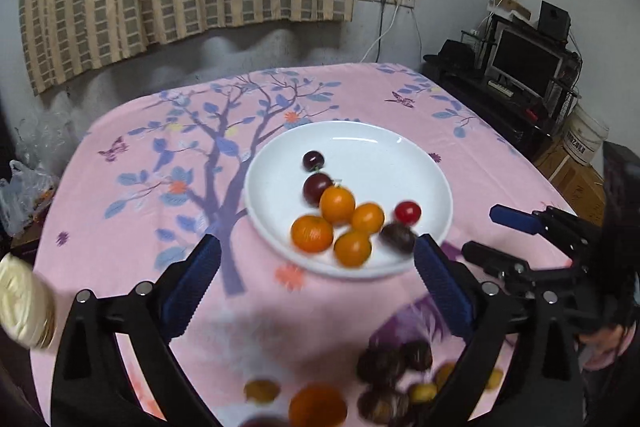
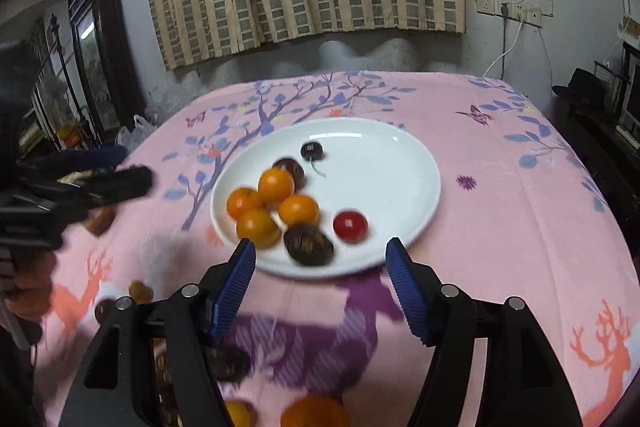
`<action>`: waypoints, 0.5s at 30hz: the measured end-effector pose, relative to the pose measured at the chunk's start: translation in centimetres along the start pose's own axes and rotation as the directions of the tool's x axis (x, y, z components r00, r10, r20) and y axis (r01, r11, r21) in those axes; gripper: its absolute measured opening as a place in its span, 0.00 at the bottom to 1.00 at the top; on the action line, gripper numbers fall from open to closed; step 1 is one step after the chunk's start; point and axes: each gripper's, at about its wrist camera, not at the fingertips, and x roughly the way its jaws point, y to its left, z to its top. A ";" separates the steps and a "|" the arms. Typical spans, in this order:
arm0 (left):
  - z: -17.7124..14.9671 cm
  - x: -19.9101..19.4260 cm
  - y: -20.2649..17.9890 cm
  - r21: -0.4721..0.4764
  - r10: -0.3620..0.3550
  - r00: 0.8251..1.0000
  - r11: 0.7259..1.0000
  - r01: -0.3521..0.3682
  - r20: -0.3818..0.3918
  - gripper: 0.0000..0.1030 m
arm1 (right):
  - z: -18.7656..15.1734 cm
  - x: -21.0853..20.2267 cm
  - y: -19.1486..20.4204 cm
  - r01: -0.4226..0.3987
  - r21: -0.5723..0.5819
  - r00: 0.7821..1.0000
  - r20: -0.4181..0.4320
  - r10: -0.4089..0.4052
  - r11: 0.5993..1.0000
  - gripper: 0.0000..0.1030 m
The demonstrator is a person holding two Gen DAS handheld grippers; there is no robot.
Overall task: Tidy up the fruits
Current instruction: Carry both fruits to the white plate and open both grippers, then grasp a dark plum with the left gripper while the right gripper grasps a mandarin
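On the white plate (image 1: 424, 167) at mid-desk sit four oranges (image 1: 338, 205), dark plums, a red tomato (image 1: 407, 212) and a brown fruit, while both the left gripper (image 1: 316, 267) and right gripper (image 2: 320, 265) hang released and empty, with more fruit (image 1: 394, 359) loose on the near cloth, apparently still to move.

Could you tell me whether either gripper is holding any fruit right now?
Neither: the left gripper and right gripper are both open and empty, near the white round plate.
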 end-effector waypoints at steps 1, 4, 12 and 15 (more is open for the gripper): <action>-1.1 -1.2 0.3 -0.008 0.006 1.000 1.000 -0.006 0.011 0.93 | -0.8 -0.5 0.1 0.005 -0.003 1.000 -0.006 -0.005 1.000 0.66; -5.3 -4.6 1.2 -0.040 0.024 0.999 0.999 -0.023 0.032 0.93 | -3.3 -2.0 0.0 0.007 0.006 1.000 -0.030 -0.007 1.000 0.66; -15.2 -8.4 2.2 -0.089 0.067 0.996 0.993 -0.073 -0.063 0.94 | -8.1 -2.5 0.0 0.012 0.018 0.991 -0.134 -0.009 1.000 0.66; -17.2 -9.1 2.2 -0.089 0.085 0.993 0.992 -0.092 -0.078 0.93 | -8.7 -1.8 0.3 0.014 0.006 0.984 -0.178 -0.012 1.000 0.61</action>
